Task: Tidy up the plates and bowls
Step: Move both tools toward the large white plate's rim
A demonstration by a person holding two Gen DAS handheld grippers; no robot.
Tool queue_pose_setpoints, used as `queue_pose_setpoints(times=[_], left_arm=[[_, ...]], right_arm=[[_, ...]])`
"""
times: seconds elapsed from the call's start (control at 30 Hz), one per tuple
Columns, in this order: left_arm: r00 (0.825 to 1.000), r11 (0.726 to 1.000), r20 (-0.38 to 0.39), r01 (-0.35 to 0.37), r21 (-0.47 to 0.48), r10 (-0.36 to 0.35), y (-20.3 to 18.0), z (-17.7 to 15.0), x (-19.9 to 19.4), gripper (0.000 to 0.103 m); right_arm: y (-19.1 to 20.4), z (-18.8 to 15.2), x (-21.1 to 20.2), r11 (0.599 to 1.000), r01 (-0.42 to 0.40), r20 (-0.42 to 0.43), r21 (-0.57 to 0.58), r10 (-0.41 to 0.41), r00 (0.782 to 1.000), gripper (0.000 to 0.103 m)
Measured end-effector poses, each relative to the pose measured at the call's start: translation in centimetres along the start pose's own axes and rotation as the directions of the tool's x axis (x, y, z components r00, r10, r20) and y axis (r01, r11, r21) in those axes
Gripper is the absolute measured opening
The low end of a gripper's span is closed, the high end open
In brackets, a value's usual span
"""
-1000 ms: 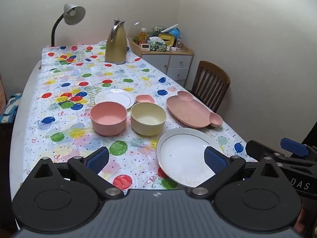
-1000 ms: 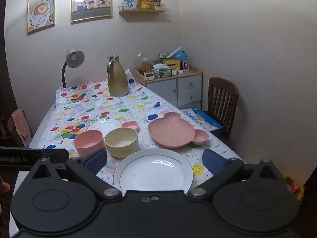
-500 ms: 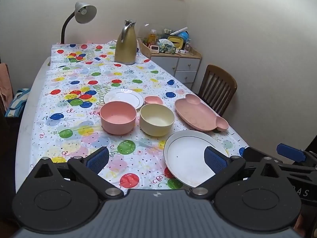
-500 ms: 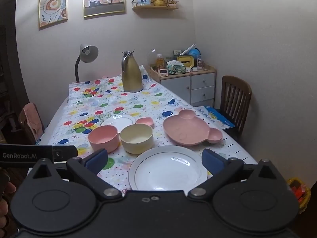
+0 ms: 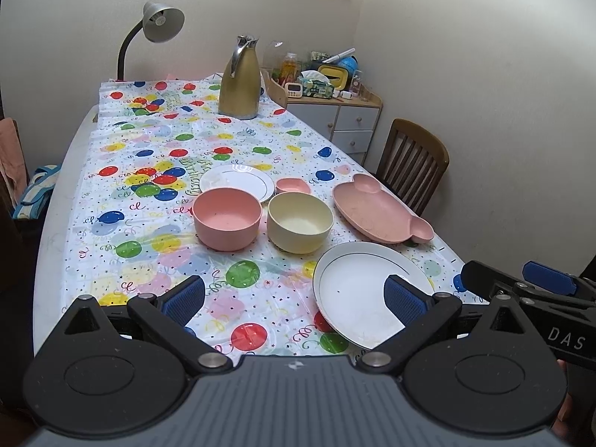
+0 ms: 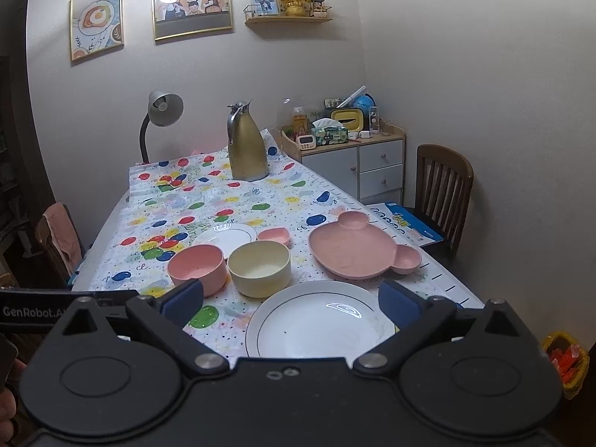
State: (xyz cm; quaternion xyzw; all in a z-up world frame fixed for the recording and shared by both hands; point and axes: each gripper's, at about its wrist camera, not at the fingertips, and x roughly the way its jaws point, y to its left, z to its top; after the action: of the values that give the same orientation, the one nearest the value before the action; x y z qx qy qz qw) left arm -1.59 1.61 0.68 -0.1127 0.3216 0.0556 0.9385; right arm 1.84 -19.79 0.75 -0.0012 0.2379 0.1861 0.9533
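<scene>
Both claws had drifted vs. 1 s before: the dishes sat further right and lower in both views, w/ more of the far wall showing; nothing on the table itself had shifted. Left claw (image 5: 294, 296) hung above the near table edge, jaws spread wide, holding nothing. Right claw (image 6: 290, 300) was likewise wide open and empty, above the near rim of the large white plate (image 6: 316, 322).

Dishes lay on the balloon-print tablecloth (image 5: 141, 223). Large white plate (image 5: 367, 290) was nearest, at the near right corner of the table. Just behind it stood the cream bowl (image 5: 300, 221), w/ the pink bowl (image 5: 227, 218) close on its left; the two looked apart by a thin gap. Behind those lay a small white plate (image 5: 238, 182), partly hidden by the pink bowl's rim, and a small pink dish (image 5: 292, 186) beside it. Bear-shaped pink plate (image 5: 380, 212) lay along the right edge, well apart from the bowls.

Gold jug (image 5: 240, 80) stood at the far end, a desk lamp (image 5: 162, 24) behind the far left corner. Right claw's arm (image 5: 521, 290) showed at the left view's right edge.
</scene>
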Motion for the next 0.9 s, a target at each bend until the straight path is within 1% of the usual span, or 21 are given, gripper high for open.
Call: queue_pose_setpoints(times=[0.13, 0.43, 0.57, 0.9], left_arm=[[1.0, 1.0, -0.001, -0.006, -0.002, 0.006, 0.18, 0.17, -0.01, 0.103], [1.0, 1.0, -0.004, -0.006, 0.0, 0.006, 0.42, 0.18, 0.07, 0.103], [1.0, 1.0, -0.01, -0.004, 0.001, 0.004, 0.45, -0.13, 0.35, 0.103], [0.999, 1.0, -0.032, -0.008, 0.006, 0.008, -0.18, -0.39, 0.88, 0.103]], right_arm=[[0.03, 0.14, 0.16, 1.0, -0.001, -0.011, 0.004, 0.001, 1.0, 0.101], [0.38, 0.24, 0.15, 1.0, -0.001, -0.014, -0.026, 0.001, 1.0, 0.101], [0.42, 0.36, 0.16, 0.999, 0.016, -0.018, -0.028, -0.017, 1.0, 0.1], [0.02, 0.19, 0.28, 0.999, 0.028, -0.041, -0.021, -0.029, 0.999, 0.1]])
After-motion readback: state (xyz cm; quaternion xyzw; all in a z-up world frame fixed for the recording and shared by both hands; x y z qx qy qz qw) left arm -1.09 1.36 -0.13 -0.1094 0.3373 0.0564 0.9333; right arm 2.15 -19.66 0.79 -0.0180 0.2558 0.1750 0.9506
